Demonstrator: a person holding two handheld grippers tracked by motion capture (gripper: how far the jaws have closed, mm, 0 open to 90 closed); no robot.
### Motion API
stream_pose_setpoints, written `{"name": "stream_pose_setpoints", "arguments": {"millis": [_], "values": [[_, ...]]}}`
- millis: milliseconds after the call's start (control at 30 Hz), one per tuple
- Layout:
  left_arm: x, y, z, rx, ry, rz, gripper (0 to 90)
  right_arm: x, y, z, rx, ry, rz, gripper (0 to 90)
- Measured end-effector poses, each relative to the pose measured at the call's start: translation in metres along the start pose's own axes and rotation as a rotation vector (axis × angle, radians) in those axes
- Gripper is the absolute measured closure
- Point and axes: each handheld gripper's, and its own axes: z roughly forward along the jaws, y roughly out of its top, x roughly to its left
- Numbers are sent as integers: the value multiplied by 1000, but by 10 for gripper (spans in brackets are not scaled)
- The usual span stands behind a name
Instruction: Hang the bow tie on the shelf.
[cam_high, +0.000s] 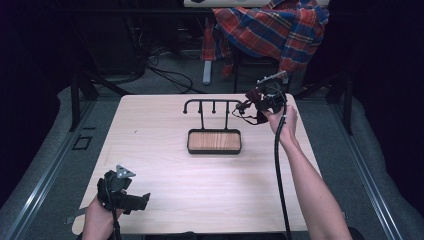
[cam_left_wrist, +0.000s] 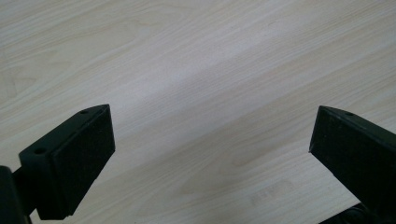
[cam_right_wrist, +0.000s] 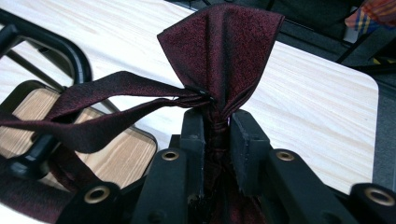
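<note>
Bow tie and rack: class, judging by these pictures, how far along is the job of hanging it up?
Done: the right gripper is shut on the dark red bow tie and has it beside the black rack. In hand: the strap drapes across the rack's end. Left: whether it is hooked on cannot be told, and the tie is not released. The left gripper is open over the table.

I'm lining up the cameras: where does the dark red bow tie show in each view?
High view: bow tie upper right of centre, in the right gripper.
Left gripper view: not in it.
Right gripper view: bow tie top centre, pinched between jaws.
Shared landmark: black rack.
</note>
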Motion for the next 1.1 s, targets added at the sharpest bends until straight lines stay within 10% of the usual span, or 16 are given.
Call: {"name": "stream_pose_setpoints", "arguments": {"millis": [1100], "values": [[-1,0,0,2,3,7,1,-24,-14,9,-89,4,156,728]]}}
